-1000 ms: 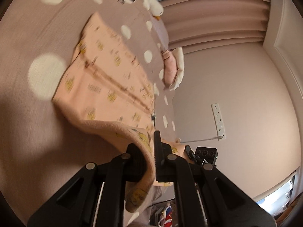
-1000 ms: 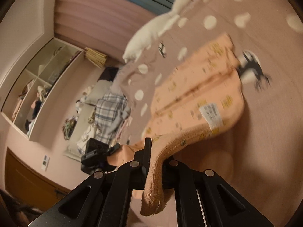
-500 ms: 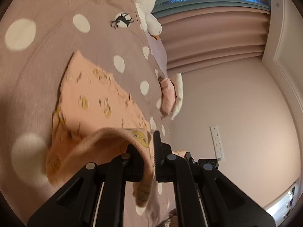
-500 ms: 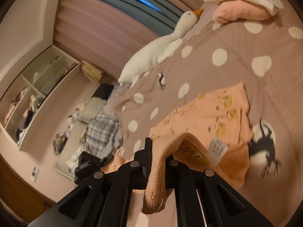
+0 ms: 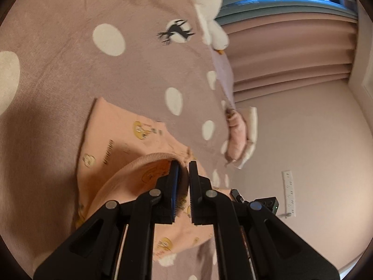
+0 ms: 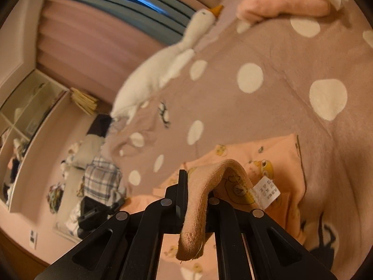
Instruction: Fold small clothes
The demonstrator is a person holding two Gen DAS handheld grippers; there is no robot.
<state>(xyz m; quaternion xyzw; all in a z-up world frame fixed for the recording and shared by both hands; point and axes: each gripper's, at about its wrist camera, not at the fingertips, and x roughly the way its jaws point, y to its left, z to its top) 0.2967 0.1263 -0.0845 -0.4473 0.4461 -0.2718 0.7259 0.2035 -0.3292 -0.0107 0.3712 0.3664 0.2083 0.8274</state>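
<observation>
A small peach garment with yellow cartoon prints [image 5: 121, 140] lies on the mauve polka-dot bedspread [image 5: 70, 46], its near part folded over the far part. My left gripper [image 5: 183, 170] sits low over the garment's folded edge with a narrow gap between the jaws; the cloth edge curls beside the left jaw. My right gripper [image 6: 198, 179] is shut on the garment's ribbed hem [image 6: 198, 214], which hangs down between the fingers. A white care label [image 6: 265, 190] shows beside it.
A white plush goose [image 6: 163, 65] lies at the far side of the bed. A pile of pink and white folded clothes [image 6: 279, 2] lies on the bed. The bed edge, a wall socket strip [image 5: 289, 192] and a cluttered floor lie beyond.
Both grippers carried the near edge of the garment forward and down over its far part. The left jaws have parted slightly; the right still holds the hem.
</observation>
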